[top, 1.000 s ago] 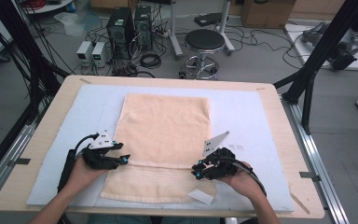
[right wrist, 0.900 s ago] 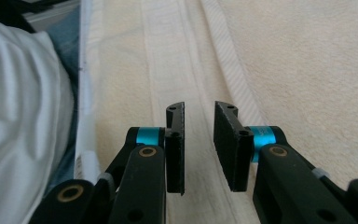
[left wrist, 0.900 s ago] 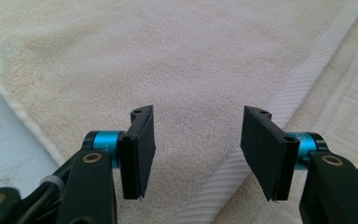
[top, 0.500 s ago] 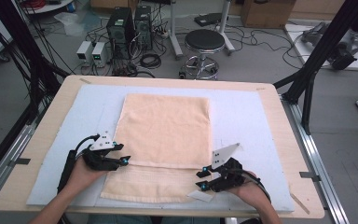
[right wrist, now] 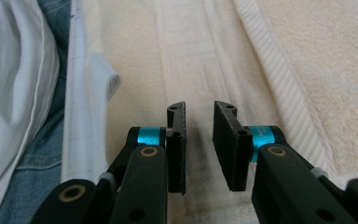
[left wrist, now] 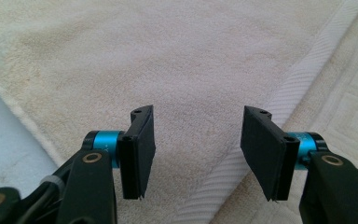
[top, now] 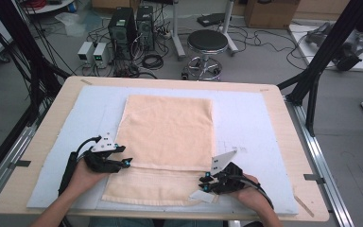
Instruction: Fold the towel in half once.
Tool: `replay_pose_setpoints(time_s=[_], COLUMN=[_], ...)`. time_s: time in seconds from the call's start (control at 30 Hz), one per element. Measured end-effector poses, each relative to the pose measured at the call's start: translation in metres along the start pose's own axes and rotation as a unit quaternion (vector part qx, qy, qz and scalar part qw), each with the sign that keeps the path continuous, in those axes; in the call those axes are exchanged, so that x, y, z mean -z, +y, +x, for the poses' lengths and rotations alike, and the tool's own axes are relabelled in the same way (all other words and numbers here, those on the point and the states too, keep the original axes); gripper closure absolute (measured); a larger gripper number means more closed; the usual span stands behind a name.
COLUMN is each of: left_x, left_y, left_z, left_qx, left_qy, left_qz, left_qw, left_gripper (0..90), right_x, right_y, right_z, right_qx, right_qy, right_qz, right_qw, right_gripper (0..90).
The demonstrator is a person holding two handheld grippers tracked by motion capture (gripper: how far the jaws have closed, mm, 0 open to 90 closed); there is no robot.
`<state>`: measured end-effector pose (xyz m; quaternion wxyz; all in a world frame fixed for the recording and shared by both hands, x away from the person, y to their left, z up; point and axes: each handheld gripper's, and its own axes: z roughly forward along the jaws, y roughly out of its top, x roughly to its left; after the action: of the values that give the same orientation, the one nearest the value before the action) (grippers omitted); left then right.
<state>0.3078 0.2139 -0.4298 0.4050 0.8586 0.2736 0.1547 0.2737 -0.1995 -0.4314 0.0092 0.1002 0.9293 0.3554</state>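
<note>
- A peach-coloured towel (top: 168, 137) lies flat on the pale mat (top: 255, 123) that covers the wooden table (top: 283, 118), with its far part folded over the near part, so a strip of the lower layer shows along the person's side.
- The left gripper (top: 123, 163) sits at the towel's left edge, right where the folded layer's hem crosses; the left hand (top: 82, 175) holds it low over the cloth.
- In the left gripper view the left gripper (left wrist: 196, 140) has its jaws spread wide with nothing between them. The towel (left wrist: 191, 70) lies under and ahead of them, and its ribbed hem runs slantwise beneath the gap, passing nearer the jaw on that view's right.
- The right gripper (top: 207, 182) is at the towel's near right corner, over the lower layer, just beside a small white label (top: 202, 196) sticking out at the near edge. The right hand (top: 248, 191) holds it close to the table's near edge.
- In the right gripper view the right gripper (right wrist: 199, 140) has its jaws parted by a narrow gap, gripping nothing. The towel (right wrist: 279, 56) lies directly below the gap and runs on ahead of it, and the white label (right wrist: 100, 79) lies off to the left of the jaws in that view.
- Beyond the table stand a round stool (top: 207, 42) and a computer tower (top: 123, 30) on the floor.
</note>
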Motion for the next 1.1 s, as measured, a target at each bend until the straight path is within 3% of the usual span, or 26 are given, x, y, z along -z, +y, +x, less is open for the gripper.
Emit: replay_pose_setpoints(time_s=[0.07, 0.13, 0.27, 0.33, 0.4, 0.5, 0.63, 0.77, 0.87, 0.97, 1.1], left_x=[0.0, -0.001, 0.0, 0.0, 0.0, -0.001, -0.002, 0.0, 0.0, 0.0, -0.001], left_y=[0.0, 0.0, 0.0, 0.0, 0.0, -0.001, -0.004, -0.007, -0.011, -0.012, -0.01], left_z=[0.0, 0.0, -0.001, -0.001, -0.001, -0.001, 0.0, 0.001, 0.0, -0.001, -0.003], left_qx=[-0.001, -0.001, -0.001, -0.002, -0.002, -0.005, -0.007, -0.016, -0.021, -0.026, -0.036], left_qy=[-0.001, -0.003, -0.002, 0.0, -0.001, -0.001, -0.009, -0.022, -0.03, -0.03, -0.019], left_qz=[0.0, -0.001, -0.002, -0.002, -0.002, 0.003, 0.01, 0.013, 0.019, 0.019, 0.019], left_qw=[1.0, 1.0, 1.0, 1.0, 1.0, 1.0, 0.9999, 0.9995, 0.9992, 0.9991, 0.999], left_gripper=[44.9, 44.9, 44.9, 44.9, 44.8, 44.9, 46.3, 47.4, 46.7, 48.5, 62.4], right_x=[0.003, 0.007, 0.003, 0.001, 0.003, 0.009, 0.016, 0.014, 0.008, 0.006, 0.009], right_y=[-0.002, -0.003, -0.006, -0.006, -0.006, -0.006, -0.004, -0.003, -0.005, -0.005, -0.005], right_z=[0.003, 0.007, 0.014, 0.018, 0.017, 0.011, -0.004, -0.021, -0.03, -0.035, -0.036], right_qx=[-0.001, 0.004, 0.016, 0.029, 0.024, 0.011, -0.007, -0.036, -0.046, -0.048, -0.056], right_qy=[0.018, 0.021, 0.05, 0.048, 0.05, 0.004, -0.054, -0.084, -0.1, -0.1, -0.097], right_qz=[-0.014, -0.029, -0.011, -0.008, -0.012, -0.017, -0.035, -0.025, -0.011, -0.011, -0.011], right_qw=[0.9997, 0.9994, 0.9985, 0.9984, 0.9984, 0.9998, 0.9979, 0.9955, 0.9939, 0.9938, 0.9936], right_gripper=[71.1, 70.3, 70.3, 69.7, 67.7, 66.8, 66.0, 63.1, 63.5, 76.4, 84.8])
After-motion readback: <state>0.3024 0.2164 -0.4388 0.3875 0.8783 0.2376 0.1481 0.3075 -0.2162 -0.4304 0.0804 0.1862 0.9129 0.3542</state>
